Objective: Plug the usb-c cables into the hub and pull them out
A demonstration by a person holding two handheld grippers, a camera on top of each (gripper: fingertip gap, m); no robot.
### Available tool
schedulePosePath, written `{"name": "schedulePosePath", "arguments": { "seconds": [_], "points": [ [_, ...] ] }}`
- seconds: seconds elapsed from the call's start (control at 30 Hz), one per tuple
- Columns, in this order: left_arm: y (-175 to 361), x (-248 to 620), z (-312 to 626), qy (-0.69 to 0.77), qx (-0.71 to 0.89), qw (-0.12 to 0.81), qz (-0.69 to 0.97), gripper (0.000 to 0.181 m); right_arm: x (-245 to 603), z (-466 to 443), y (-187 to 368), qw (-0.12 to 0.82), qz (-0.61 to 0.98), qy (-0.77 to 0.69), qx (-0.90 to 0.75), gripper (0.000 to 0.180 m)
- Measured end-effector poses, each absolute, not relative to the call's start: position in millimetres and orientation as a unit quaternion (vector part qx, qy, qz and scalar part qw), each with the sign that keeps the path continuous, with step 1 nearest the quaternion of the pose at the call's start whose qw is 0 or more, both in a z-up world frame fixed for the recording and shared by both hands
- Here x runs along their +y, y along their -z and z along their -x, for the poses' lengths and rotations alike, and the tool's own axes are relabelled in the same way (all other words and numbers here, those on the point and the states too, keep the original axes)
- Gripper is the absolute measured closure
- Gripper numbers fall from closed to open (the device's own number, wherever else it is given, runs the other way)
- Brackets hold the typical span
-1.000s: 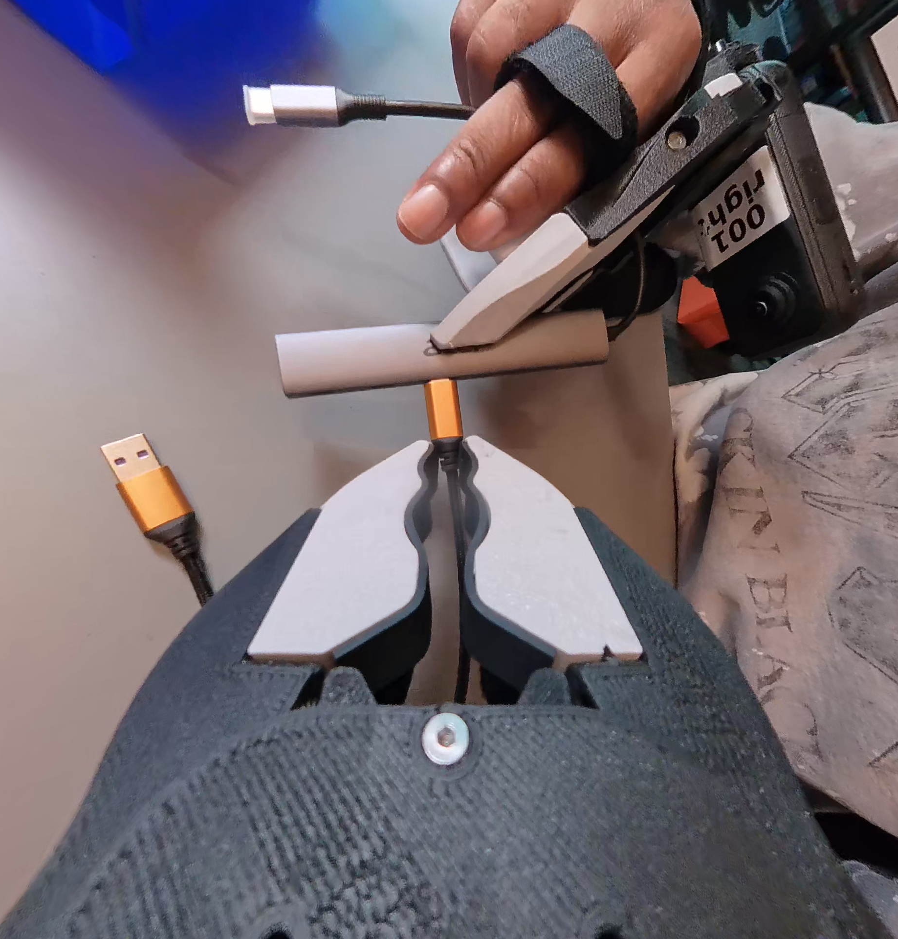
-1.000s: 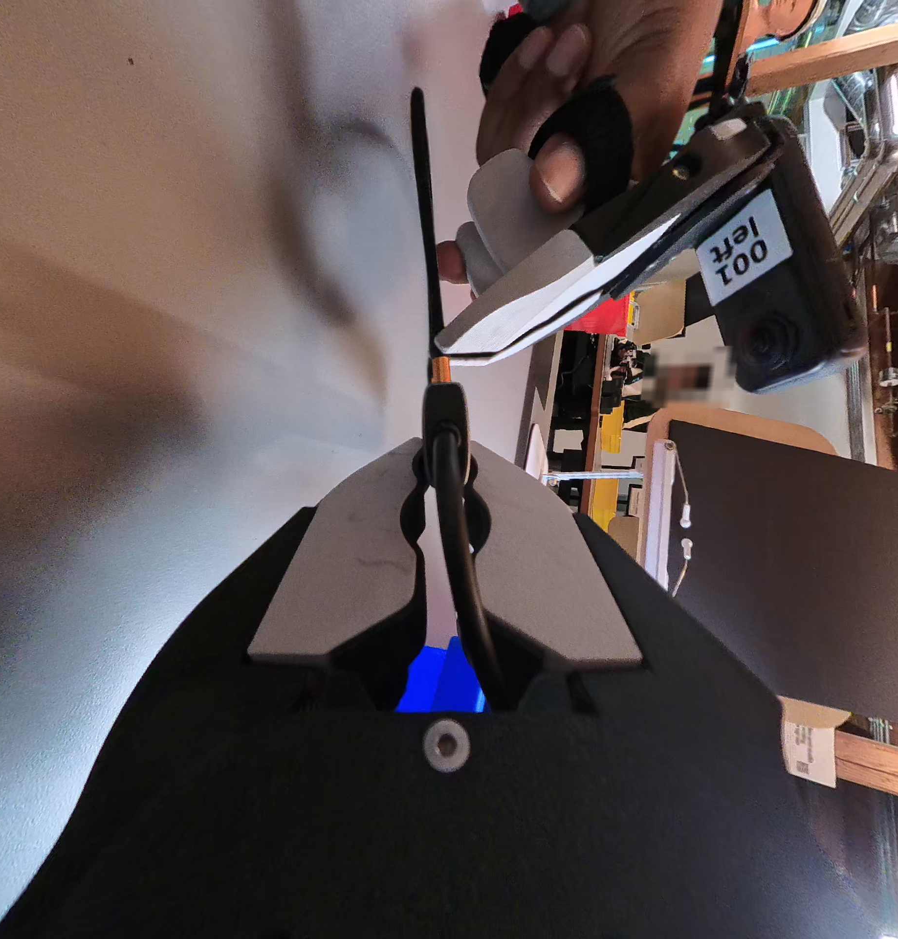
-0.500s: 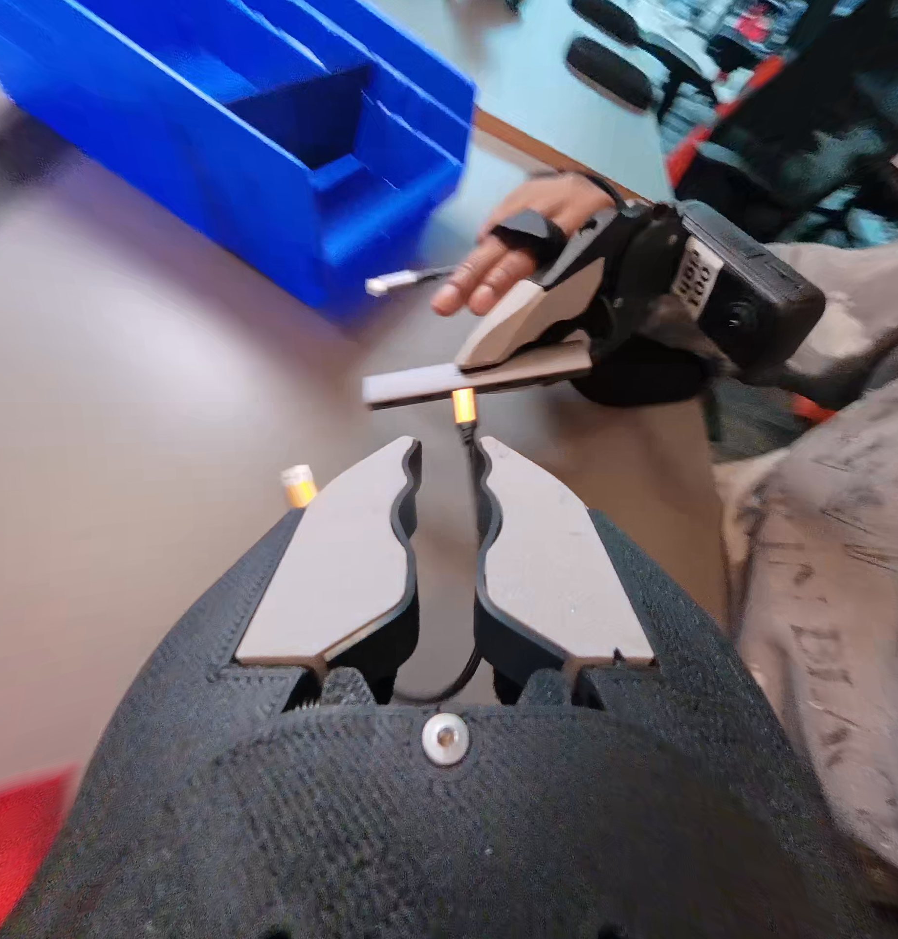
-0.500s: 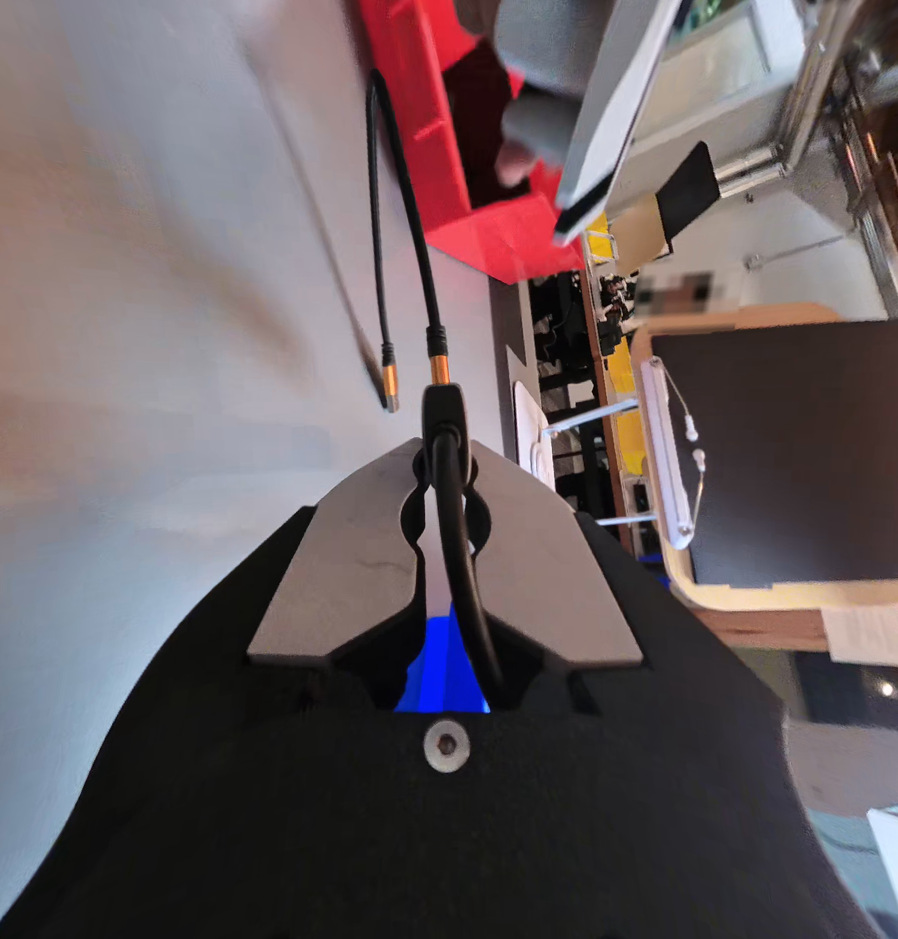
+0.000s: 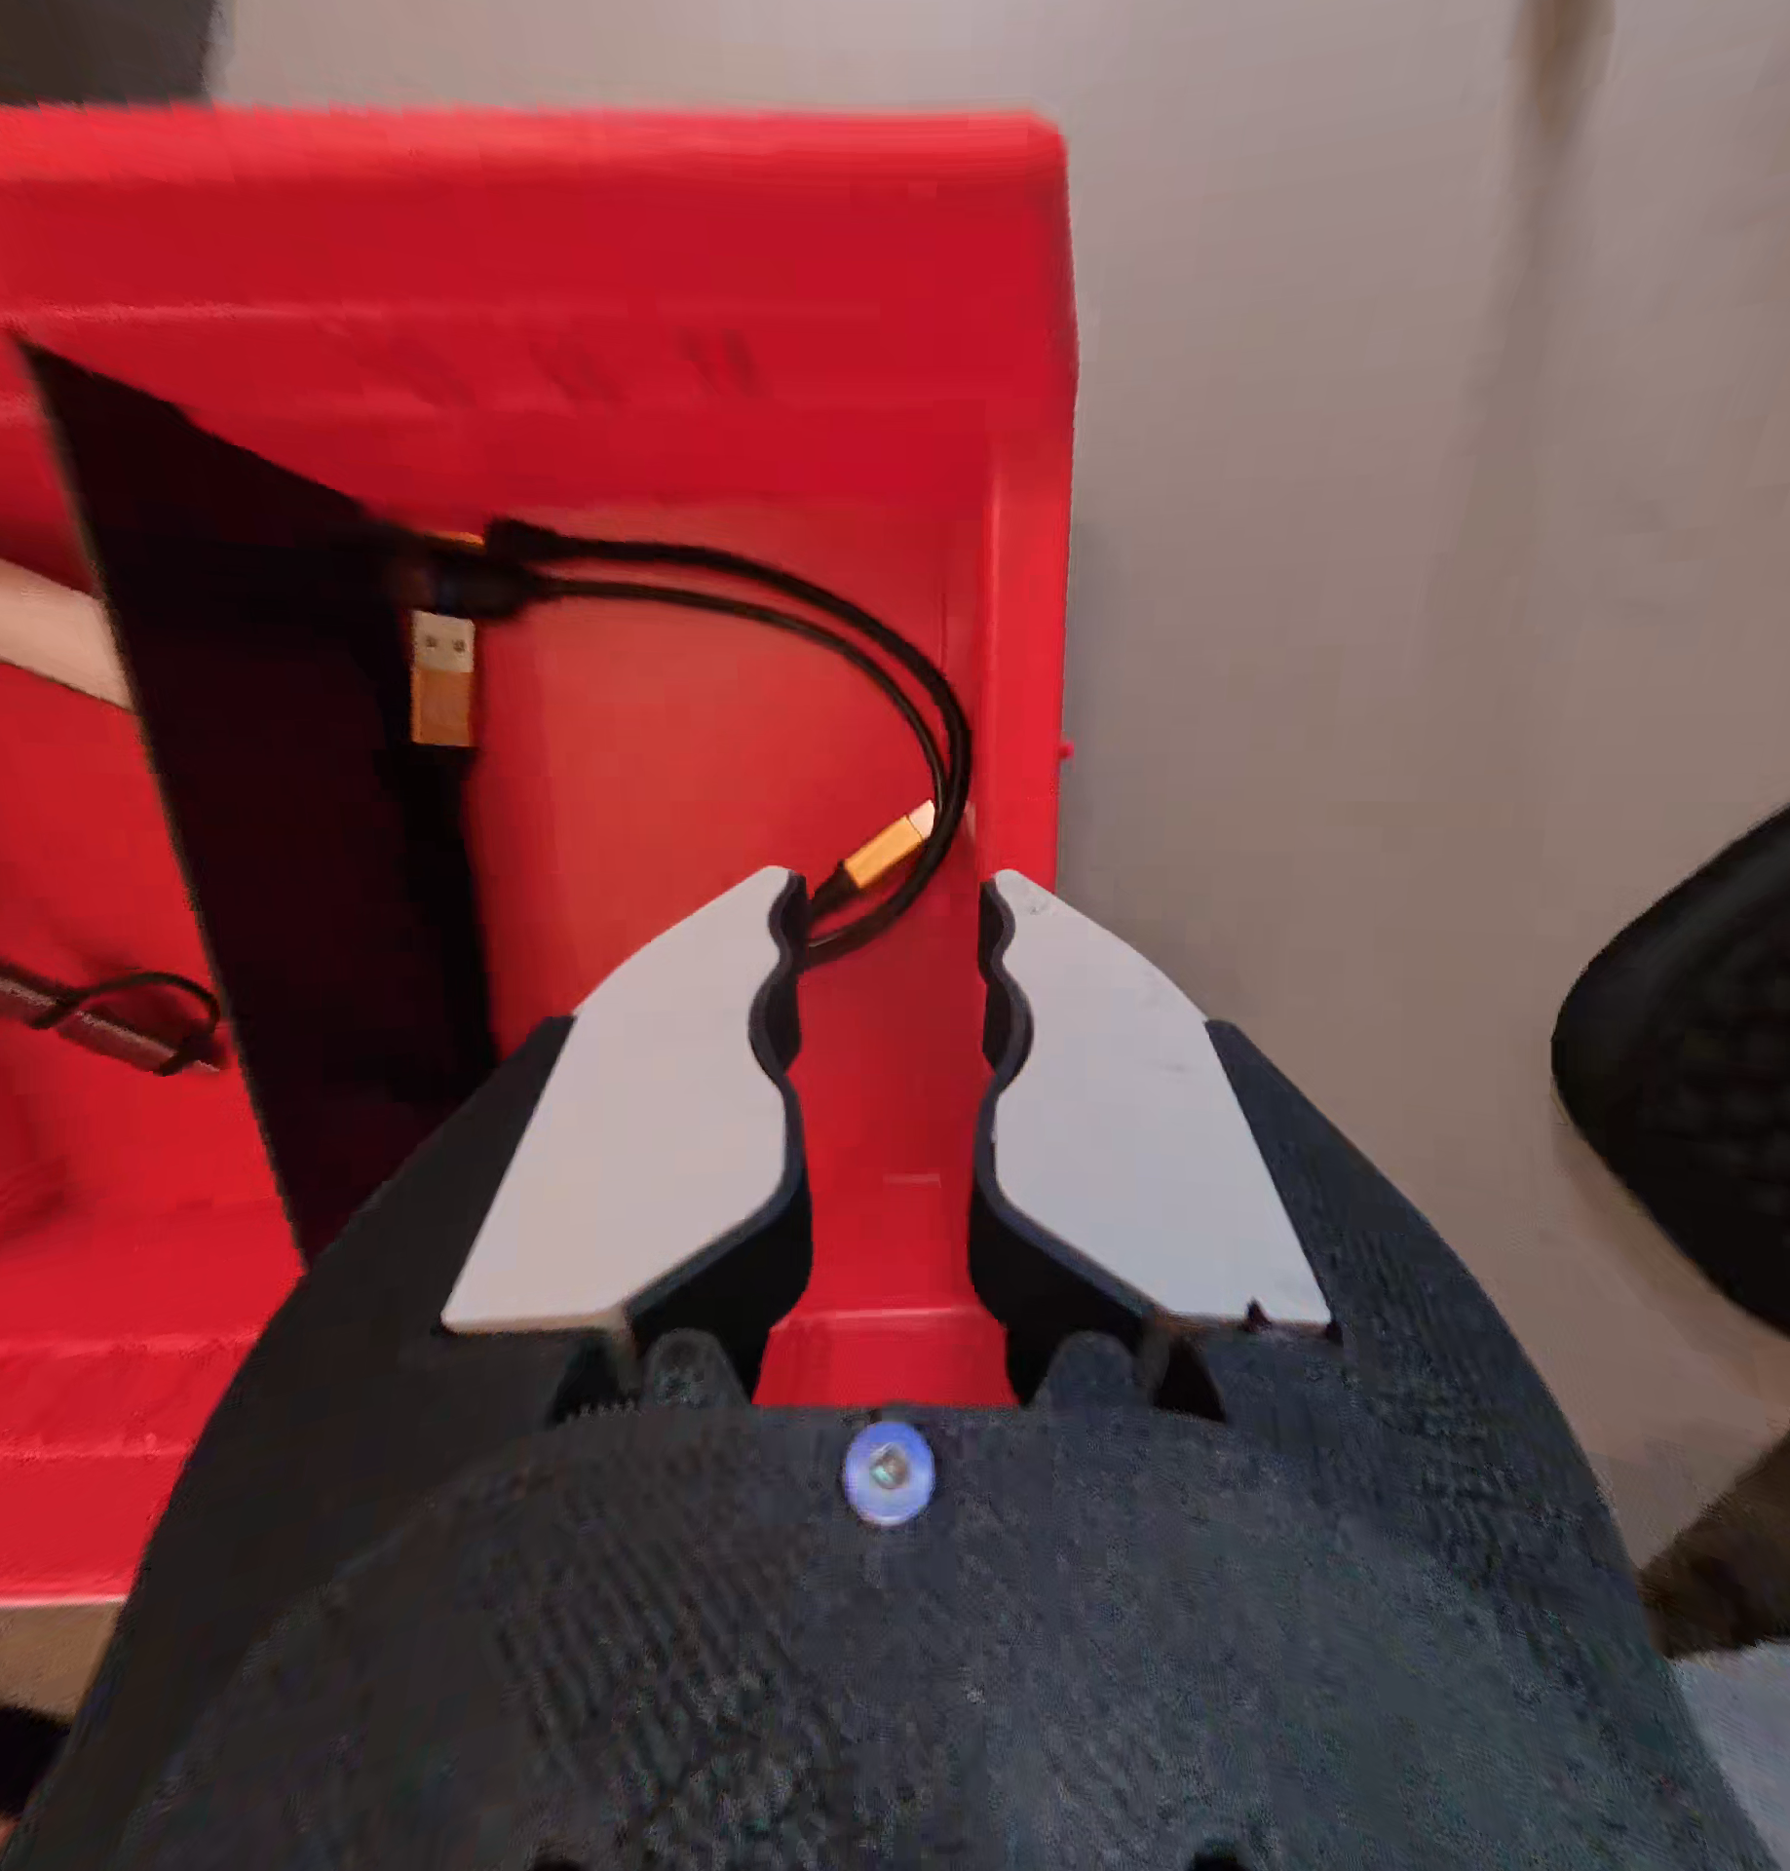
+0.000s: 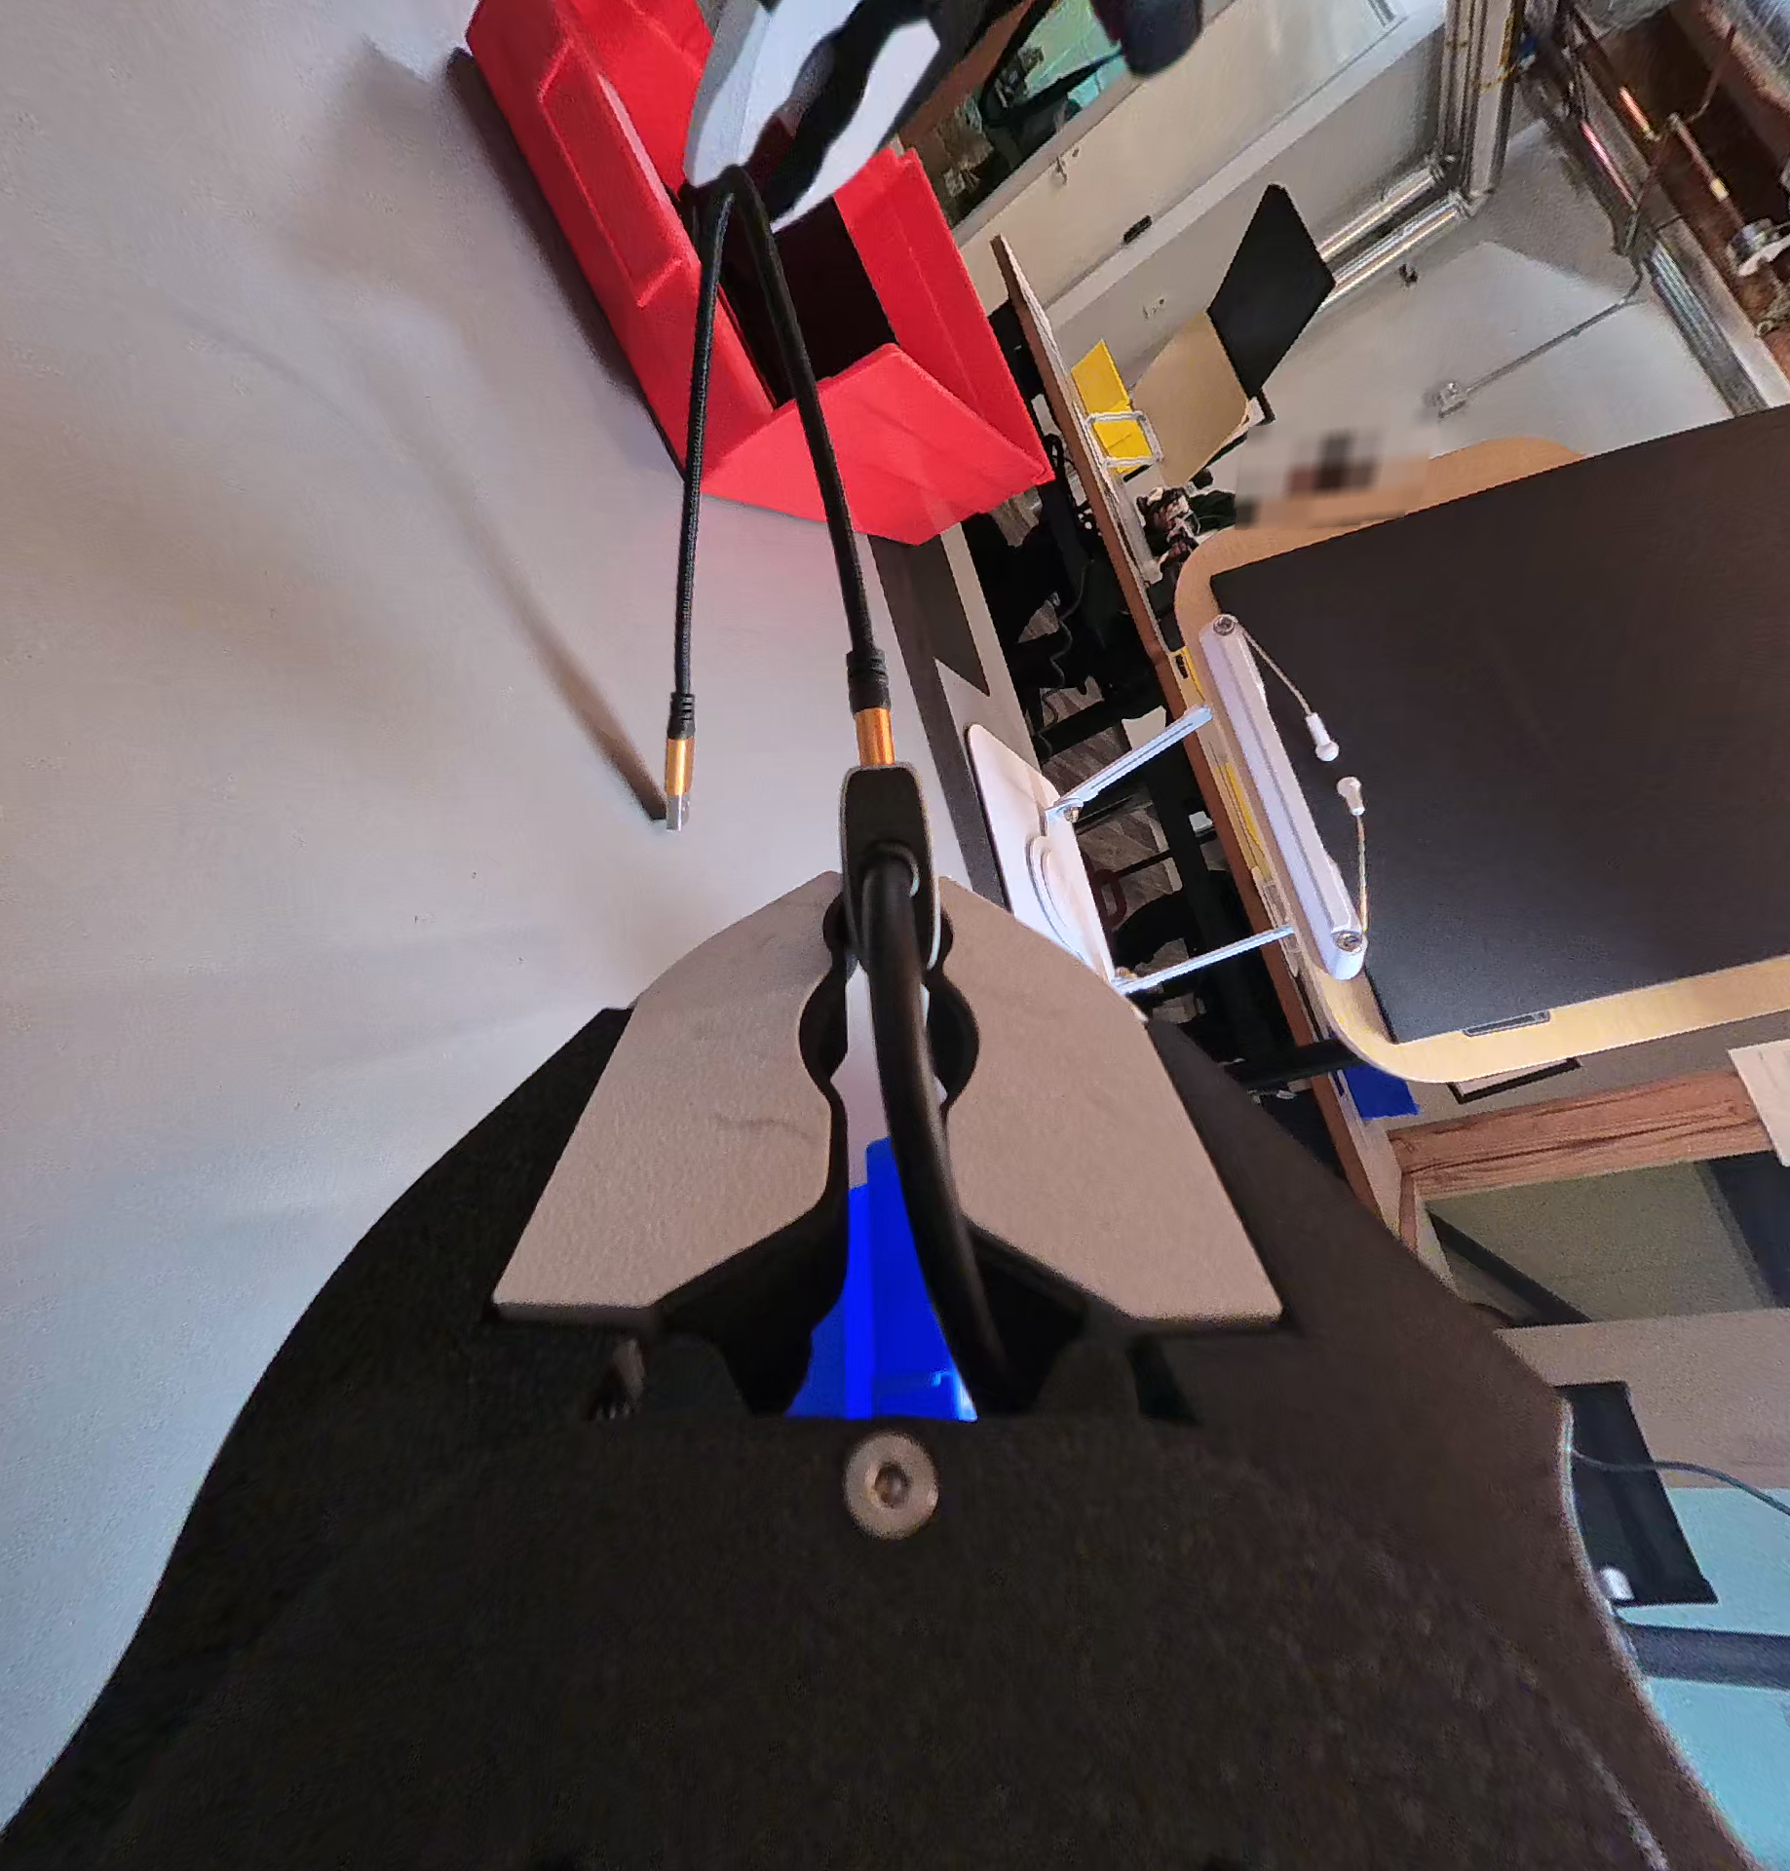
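Observation:
My right gripper (image 6: 885, 891) is shut on the hub (image 6: 882, 810), seen end-on as a dark block, with its black lead running back between the fingers. An orange-collared plug (image 6: 872, 734) sits in the hub. Its black cable (image 6: 830, 456) rises to the left gripper's fingers (image 6: 759, 91) at the top edge, and its other end (image 6: 676, 775) dangles over the table. I cannot tell from this view whether it is held there. In the left wrist view my left gripper (image 5: 892, 886) is open with nothing between the jaws, above a red bin (image 5: 567, 304) holding black cables (image 5: 931, 709) with orange plugs (image 5: 885, 850).
A black divider (image 5: 263, 759) splits the red bin, and small grey adapters (image 5: 81, 1012) lie in its left compartment. The bin also shows in the right wrist view (image 6: 870, 435). A black chair (image 5: 1700, 1063) stands right of the grey table (image 6: 263, 506). A blue bin (image 6: 870, 1316) lies behind my right fingers. Spacing between my two grippers at the tips: around 30 cm.
My left gripper has let go of the orange plug, opened wide, and swung away from the hub to over the red bin. My right gripper still holds the hub with the plug in it.

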State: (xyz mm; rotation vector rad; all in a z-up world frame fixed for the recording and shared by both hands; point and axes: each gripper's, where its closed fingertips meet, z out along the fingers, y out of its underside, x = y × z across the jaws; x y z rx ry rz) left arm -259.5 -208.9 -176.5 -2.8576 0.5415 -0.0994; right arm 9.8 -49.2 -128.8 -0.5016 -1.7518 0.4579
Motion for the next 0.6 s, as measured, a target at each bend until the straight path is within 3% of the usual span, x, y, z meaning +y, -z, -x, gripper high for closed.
{"name": "schedulePosePath", "arguments": {
  "seconds": [0.13,0.23,0.3,0.37,0.6],
  "points": [
    [188.8,-209.6,256.0,0.082,0.205,0.050,0.974,0.144,-45.8,-11.3,130.0,0.589,0.223,-0.200,-0.751,0.169],
    [189.3,-210.6,244.9,0.145,0.200,0.031,0.969,0.157,-42.3,-12.9,129.7,0.589,0.229,-0.201,-0.749,0.169],
    [186.6,-210.5,245.9,0.152,0.193,0.030,0.969,0.176,-40.3,-13.9,129.3,0.589,0.231,-0.202,-0.747,0.169],
    [182.7,-214.3,244.6,0.168,0.184,0.024,0.968,0.176,-38.6,-14.4,129.0,0.590,0.233,-0.202,-0.746,0.169],
    [111.0,-196.4,230.3,0.143,0.203,0.164,0.955,0.179,-36.6,-15.0,121.1,0.601,0.234,-0.201,-0.737,0.169]
  ]
}}
